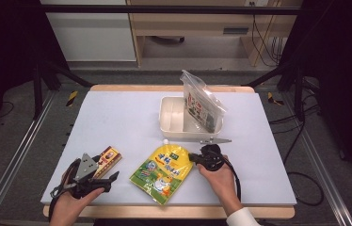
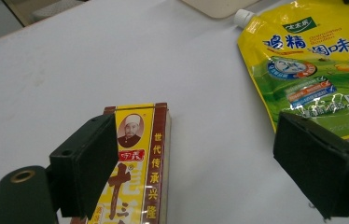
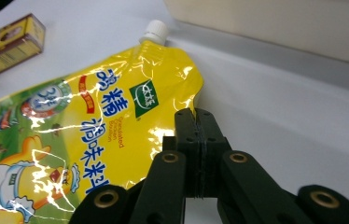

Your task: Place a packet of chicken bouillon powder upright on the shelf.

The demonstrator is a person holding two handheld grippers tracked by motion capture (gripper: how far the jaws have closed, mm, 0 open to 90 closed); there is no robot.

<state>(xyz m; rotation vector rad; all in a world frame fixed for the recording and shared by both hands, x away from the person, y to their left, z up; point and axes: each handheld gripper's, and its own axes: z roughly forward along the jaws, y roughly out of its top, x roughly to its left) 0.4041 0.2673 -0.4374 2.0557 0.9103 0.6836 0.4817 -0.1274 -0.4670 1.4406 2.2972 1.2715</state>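
Observation:
A yellow-green spouted pouch (image 1: 163, 172) (image 3: 93, 121) (image 2: 312, 60) lies flat near the table's front edge. My right gripper (image 1: 192, 157) (image 3: 196, 116) is at the pouch's upper right edge, its jaws pressed together with the pouch's thin rim pinched between them. A red and yellow box (image 1: 107, 160) (image 2: 140, 158) (image 3: 4, 44) lies left of the pouch. My left gripper (image 1: 108, 170) (image 2: 196, 158) hovers open over the box's near end, one pad over the box, the other toward the pouch.
A white divided tray (image 1: 164, 117) (image 3: 280, 28) stands behind the pouch, with a clear zip bag (image 1: 202, 101) of dark items leaning in its right half. A small metal tool (image 1: 214, 140) lies just in front of the tray.

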